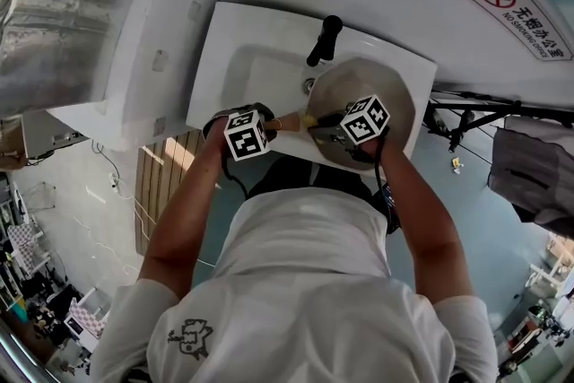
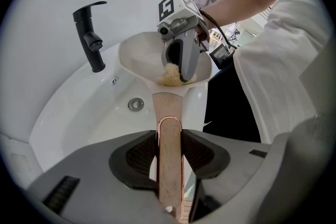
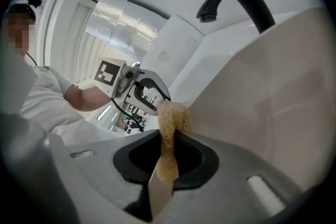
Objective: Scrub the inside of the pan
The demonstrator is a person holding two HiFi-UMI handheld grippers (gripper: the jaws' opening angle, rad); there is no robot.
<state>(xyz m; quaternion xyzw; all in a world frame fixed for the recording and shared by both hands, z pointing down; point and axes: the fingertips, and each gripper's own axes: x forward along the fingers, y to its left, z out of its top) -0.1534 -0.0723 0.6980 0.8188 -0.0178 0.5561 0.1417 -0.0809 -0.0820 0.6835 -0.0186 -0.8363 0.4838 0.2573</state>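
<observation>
**A:** Item one, nearest?

**B:** Left gripper (image 2: 169, 155). Its jaws are clamped on the pan handle (image 2: 169, 113), one pad on each side of it. The handle is pale wood with a copper-coloured trim and runs along the sink's near edge.

**A:** Item two?

**B:** Right gripper (image 3: 165, 157). Its jaws are closed on a scrub pad (image 3: 170, 118), yellowish and coarse. The pad's free end sticks out past the fingertips.

**A:** Where is the pad?

**B:** Inside the pan (image 2: 142, 55), against the inner wall close to the root of the handle.

**A:** And the pan itself?

**B:** Cream-coloured inside and round. It hangs over the sink's near right corner with its open side up, and part of it juts past the sink's right edge.

**A:** What carries it all?

**B:** A white sink (image 2: 84, 107), with a drain (image 2: 136, 104) in the middle of its bowl.

**A:** Further back?

**B:** A black faucet (image 2: 92, 39) on the sink's far edge, just beside the pan's far rim.

**A:** Last entry?

**B:** A no-smoking sign (image 1: 513, 9) on the white wall behind the sink, well apart from it.
</observation>
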